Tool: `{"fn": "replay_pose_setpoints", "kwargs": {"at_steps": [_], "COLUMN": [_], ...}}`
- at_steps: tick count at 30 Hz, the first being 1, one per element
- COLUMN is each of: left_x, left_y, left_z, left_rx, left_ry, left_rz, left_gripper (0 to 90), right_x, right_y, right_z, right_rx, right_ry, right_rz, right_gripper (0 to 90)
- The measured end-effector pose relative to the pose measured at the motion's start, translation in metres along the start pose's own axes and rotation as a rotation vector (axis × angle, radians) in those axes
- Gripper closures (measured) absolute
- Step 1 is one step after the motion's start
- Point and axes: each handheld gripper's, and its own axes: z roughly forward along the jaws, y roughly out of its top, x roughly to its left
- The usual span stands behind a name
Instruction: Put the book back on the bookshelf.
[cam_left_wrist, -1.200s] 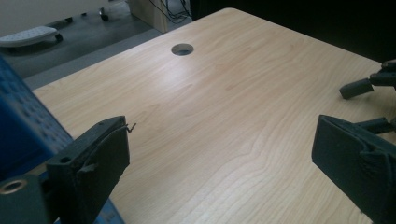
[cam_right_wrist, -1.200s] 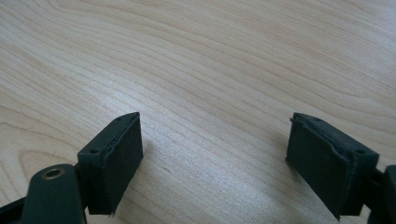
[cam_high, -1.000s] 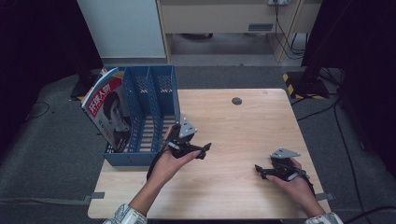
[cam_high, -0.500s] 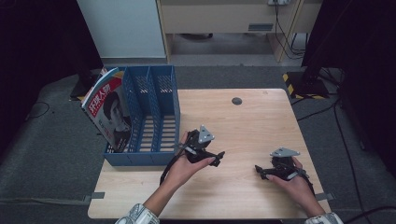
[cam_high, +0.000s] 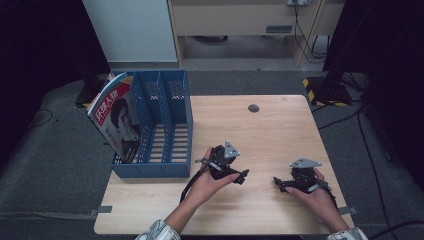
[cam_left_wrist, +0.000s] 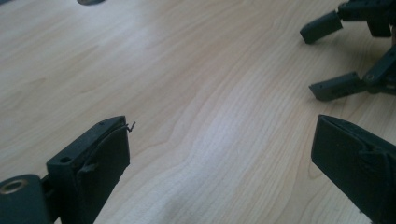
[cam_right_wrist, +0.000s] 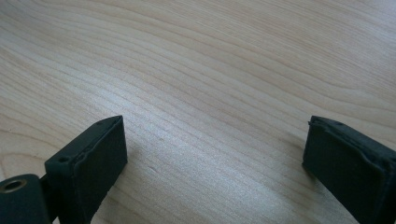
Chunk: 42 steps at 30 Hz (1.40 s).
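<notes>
Honestly, both claws, left claw (cam_high: 243, 176) and right claw (cam_high: 278, 182), sit released and empty near the light wooden tabletop's (cam_high: 280, 125) front edge. I'd swing the left one low toward the blue slotted plastic file rack (cam_high: 165, 125) at the left edge, staying spread wide until it's lined up with the magazine with a portrait cover (cam_high: 117, 120).

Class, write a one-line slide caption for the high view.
Two open grippers, left gripper and right gripper, rest on a wooden table beside a blue file rack.

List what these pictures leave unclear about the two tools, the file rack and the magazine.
- Magazine, high view: its lower edge sits behind the blue file rack wall; cover lettering too small to read.
- Rack's leftmost slot, high view: the magazine covers its inside.
- Left tool, high view: too small there to judge its opening.
- Right tool, left gripper view: its body is cut off by the right edge.
</notes>
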Motion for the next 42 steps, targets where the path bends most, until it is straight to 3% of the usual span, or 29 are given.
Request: {"fn": "replay_pose_setpoints", "kwargs": {"at_steps": [9, 17, 19, 29, 42], "left_x": [-0.016, -0.016, -0.013, 0.002, 0.006], "left_y": [-0.017, -0.022, -0.023, -0.029, -0.037], "left_z": [0.025, 0.044, 0.047, 0.052, 0.053], "left_rx": [0.089, 0.131, 0.142, 0.126, 0.102], "left_ry": [-0.026, -0.007, 0.000, 0.058, 0.074], "left_rz": [0.023, 0.038, 0.026, -0.047, -0.069], "left_gripper": [4.1, 3.9, 3.8, 4.1, 3.9], "right_x": [0.000, 0.000, 0.000, 0.000, 0.000], "right_y": [0.000, 0.000, 0.000, 0.000, 0.000], "right_z": [0.000, 0.000, 0.000, 0.000, 0.000], "right_rx": [0.000, 0.001, 0.001, 0.000, 0.000], "right_ry": [0.001, 0.001, 0.001, 0.002, 0.001], "right_rz": [-0.003, -0.003, -0.003, -0.004, -0.003], "right_gripper": [6.7, 6.7, 6.7, 6.7, 6.7]}}
